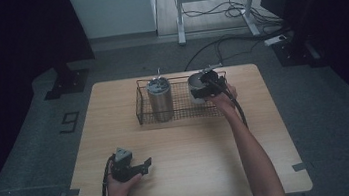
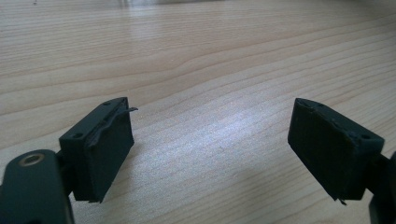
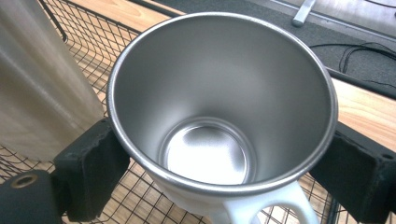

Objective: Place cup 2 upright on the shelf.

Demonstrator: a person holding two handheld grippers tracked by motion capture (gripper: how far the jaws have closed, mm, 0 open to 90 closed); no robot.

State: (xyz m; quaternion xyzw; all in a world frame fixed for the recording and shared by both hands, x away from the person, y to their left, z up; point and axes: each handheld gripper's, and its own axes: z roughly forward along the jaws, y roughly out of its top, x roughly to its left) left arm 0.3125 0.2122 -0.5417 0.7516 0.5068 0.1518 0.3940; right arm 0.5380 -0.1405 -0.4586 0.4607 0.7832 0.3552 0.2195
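A black wire basket [image 1: 182, 113] stands at the far middle of the wooden table [image 1: 193, 146]. At its right end is a steel mug [image 1: 194, 88] with a white outside and handle. My right gripper [image 1: 205, 85] is shut on it, one jaw pressed to each side of the mug [image 3: 219, 102] just below the rim. A tall steel tumbler [image 1: 159, 99] stands upright at the basket's left end, close beside the mug [image 3: 37, 84]. My left gripper [image 1: 142, 166] rests near the table's front left, open, with bare wood between its fingers [image 2: 100, 149].
The basket's wire mesh [image 3: 93, 51] runs under and behind the mug. Beyond the table's far edge are a grey floor, cables [image 1: 232, 10] and a metal frame leg [image 1: 178, 7]. Dark curtains flank both sides.
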